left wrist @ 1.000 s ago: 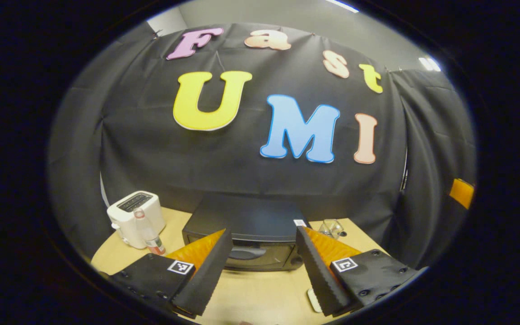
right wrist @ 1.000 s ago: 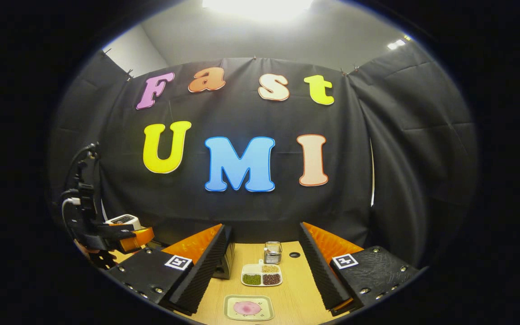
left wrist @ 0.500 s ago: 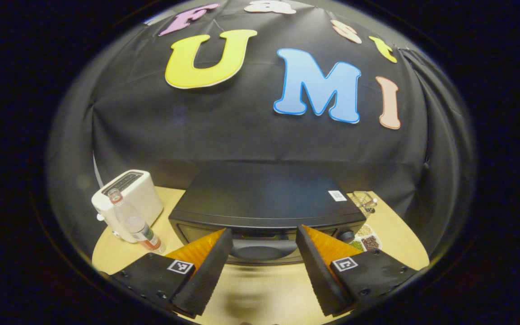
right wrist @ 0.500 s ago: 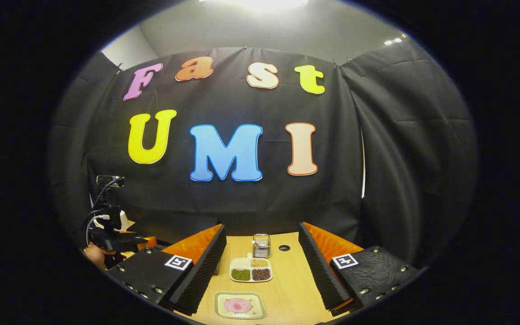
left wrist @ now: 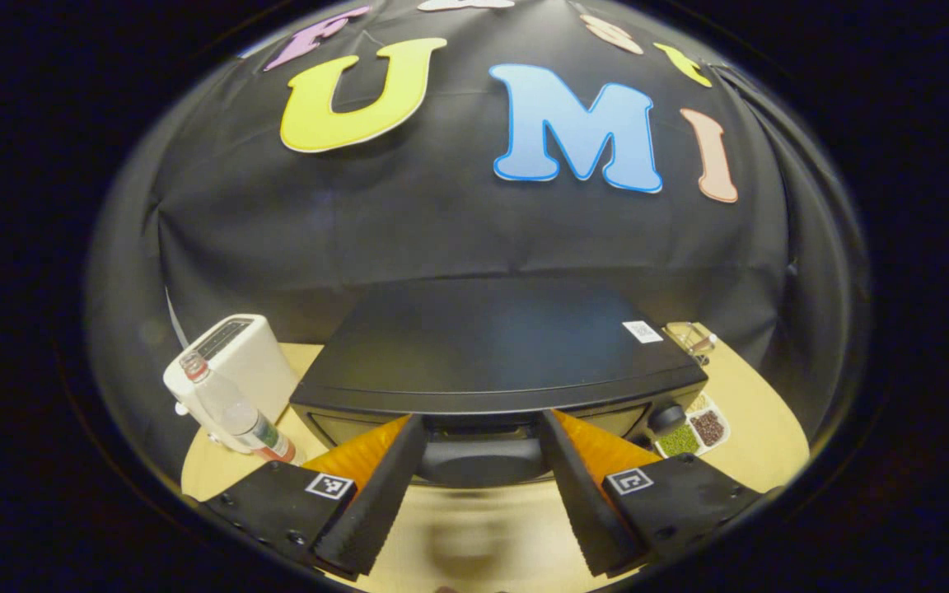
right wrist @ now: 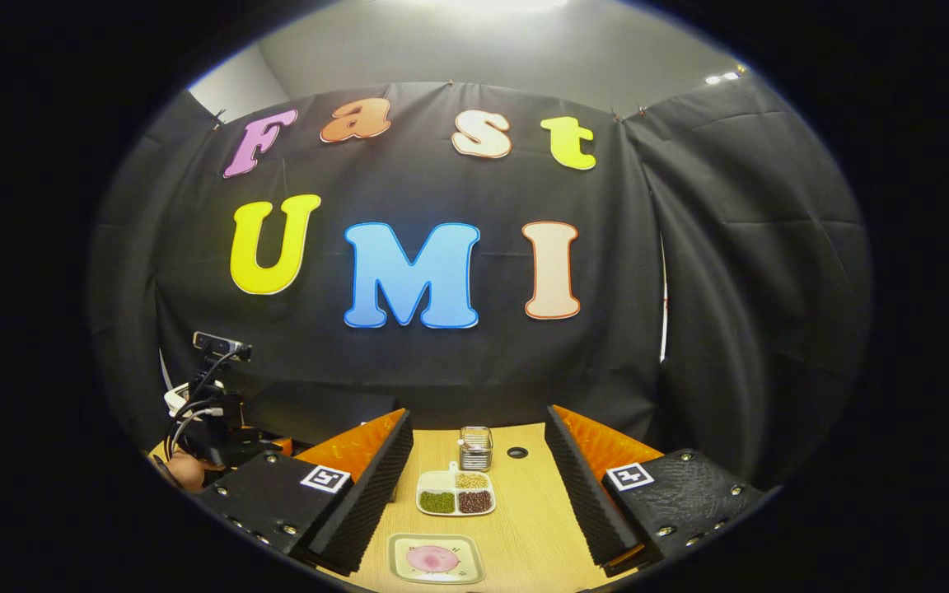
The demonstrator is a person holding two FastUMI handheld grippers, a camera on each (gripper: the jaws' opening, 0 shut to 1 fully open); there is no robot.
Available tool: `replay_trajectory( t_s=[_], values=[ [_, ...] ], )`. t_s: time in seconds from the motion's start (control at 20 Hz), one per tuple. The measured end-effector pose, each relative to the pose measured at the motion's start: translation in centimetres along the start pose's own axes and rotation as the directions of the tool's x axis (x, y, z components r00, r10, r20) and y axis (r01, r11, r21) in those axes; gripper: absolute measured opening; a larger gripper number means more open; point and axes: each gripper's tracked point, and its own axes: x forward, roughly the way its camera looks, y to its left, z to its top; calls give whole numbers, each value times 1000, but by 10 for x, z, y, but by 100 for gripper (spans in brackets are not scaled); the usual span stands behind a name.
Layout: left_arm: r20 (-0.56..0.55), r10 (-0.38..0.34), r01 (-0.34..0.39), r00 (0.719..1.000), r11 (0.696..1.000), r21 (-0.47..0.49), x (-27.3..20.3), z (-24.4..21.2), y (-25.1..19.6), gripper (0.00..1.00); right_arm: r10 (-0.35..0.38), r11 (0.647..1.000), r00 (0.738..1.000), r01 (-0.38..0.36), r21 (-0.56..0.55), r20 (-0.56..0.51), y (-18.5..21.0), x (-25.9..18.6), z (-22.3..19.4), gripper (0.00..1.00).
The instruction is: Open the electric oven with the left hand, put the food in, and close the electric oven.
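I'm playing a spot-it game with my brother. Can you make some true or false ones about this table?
1. The oven door is shut. True.
2. The left hand-held gripper is clamped on the door handle. False: its fingers are spread either side of it.
3. A bottle stands in front of the white toaster. True.
4. The right hand-held gripper holds the pink food. False: it is open, and the food lies on its plate.
5. The divided dish is empty. False: it holds green, brown and tan bits.
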Motion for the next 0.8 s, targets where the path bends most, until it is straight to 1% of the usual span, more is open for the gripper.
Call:
replay_trajectory(
  t_s=[0.05,0.1,0.15,0.3,0.35,0.4,0.45,0.5,0.55,0.6,0.65,0.7,0.75,0.8],
  values=[
    [-5,0,0,1000,1000,-12,-3,-2,0,100,3,1000,1000,-3,3,-1,2,0,0,98],
    [-4,-3,3,1000,1000,-19,-6,-4,0,100,6,1000,1000,-6,6,1,3,-1,0,97],
    [-6,-6,6,1000,1000,-17,-10,-7,-1,96,10,1000,1000,-10,8,4,5,-1,2,98],
    [-11,-9,9,1000,1000,-7,-22,-18,-2,96,25,1000,1000,-25,8,6,9,-3,2,98],
    [-13,-9,9,1000,1000,-8,-26,-21,-3,92,29,1000,1000,-29,7,6,11,-4,3,98],
    [-13,-8,8,1000,1000,-9,-29,-25,-4,100,35,999,999,-35,7,6,12,-4,2,97],
    [-15,-7,7,1000,1000,-8,-33,-29,-3,96,39,999,999,-39,7,7,14,-5,4,98],
    [-16,-6,6,1000,1000,-10,-36,-33,-4,100,43,999,999,-44,6,8,15,-6,4,98],
    [-19,-6,5,1000,1000,-10,-39,-37,-5,96,46,999,999,-46,4,9,15,-8,5,98],
    [-22,-5,5,1000,1000,-9,-41,-42,-5,96,49,999,999,-49,2,9,16,-8,5,98],
    [-26,-5,5,1000,1000,-9,-44,-45,-6,100,52,999,999,-52,1,9,17,-10,6,98],
    [-31,-5,5,1000,1000,-10,-46,-50,-7,96,54,999,999,-54,0,8,17,-11,5,98],
    [-34,-6,5,999,1000,-10,-48,-54,-7,100,55,998,998,-55,-1,7,17,-12,5,98],
    [-43,-7,6,999,1000,-10,-50,-60,-8,100,56,998,998,-56,-1,4,16,-12,4,98]
  ],
)
